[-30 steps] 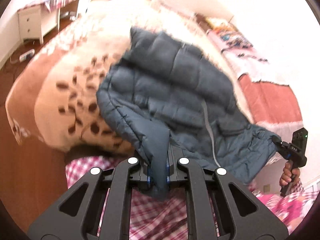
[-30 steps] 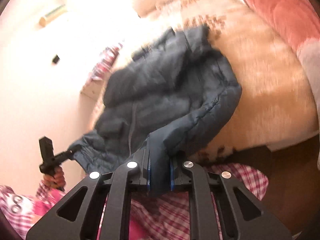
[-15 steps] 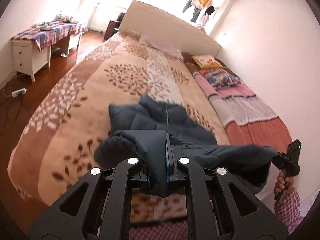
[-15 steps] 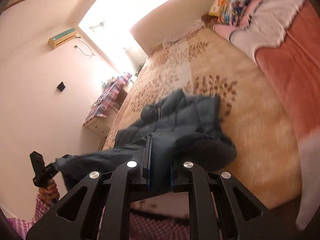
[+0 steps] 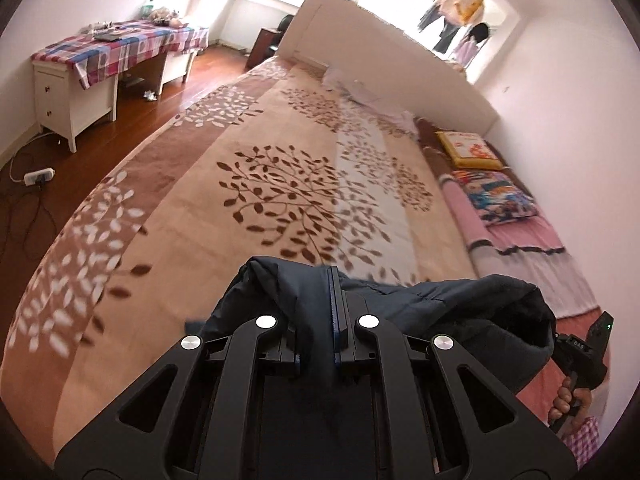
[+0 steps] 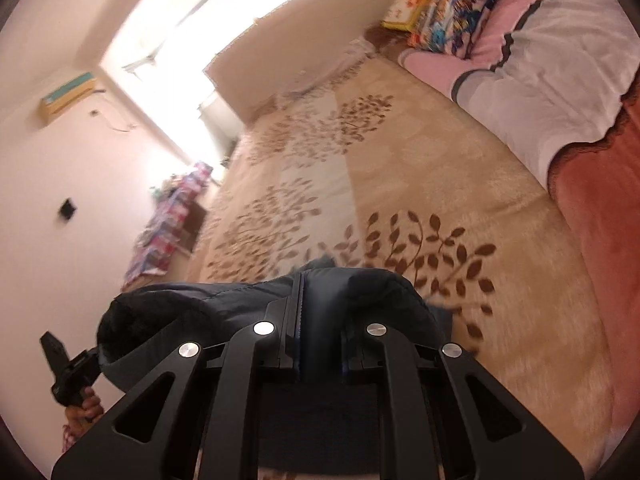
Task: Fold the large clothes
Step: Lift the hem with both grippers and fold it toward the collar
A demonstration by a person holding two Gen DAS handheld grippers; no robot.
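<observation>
- Left tool [image 5: 316, 344]: clamped on a fold of the dark blue puffer jacket [image 5: 460, 312], fabric pinched between the two fingers and spilling over both sides.
- Right tool [image 6: 320, 340]: likewise clamped on another fold of the same jacket, cloth bulging up between and around the fingers.
- Jacket: strung between the two tools in a bunched, sagging band, lifted off the bed [image 5: 180, 240]; lowest part hidden behind the tools, so contact with the blanket cannot be told.
- Seen from the left wrist view: right tool at the far right edge, gripped by a hand [image 5: 566, 402] above a checked sleeve, jacket hem meeting its tip.
- Seen from the right wrist view: left tool at the lower left edge, held by the other hand [image 6: 86, 404], jacket end reaching it.
- Bed: covered by a tan and brown blanket with leaf pattern, headboard [image 5: 380, 52] at the far end under a bright window.
- Along the wall side of the bed: pink, grey and rust striped blanket [image 6: 560, 80], with a yellow cushion [image 5: 468, 150] and a colourful pillow [image 5: 498, 198] at its head.
- Left of the bed: white desk [image 5: 72, 96] with a checked cloth, standing on a wooden floor; power strip [image 5: 38, 176] with cables nearby.
</observation>
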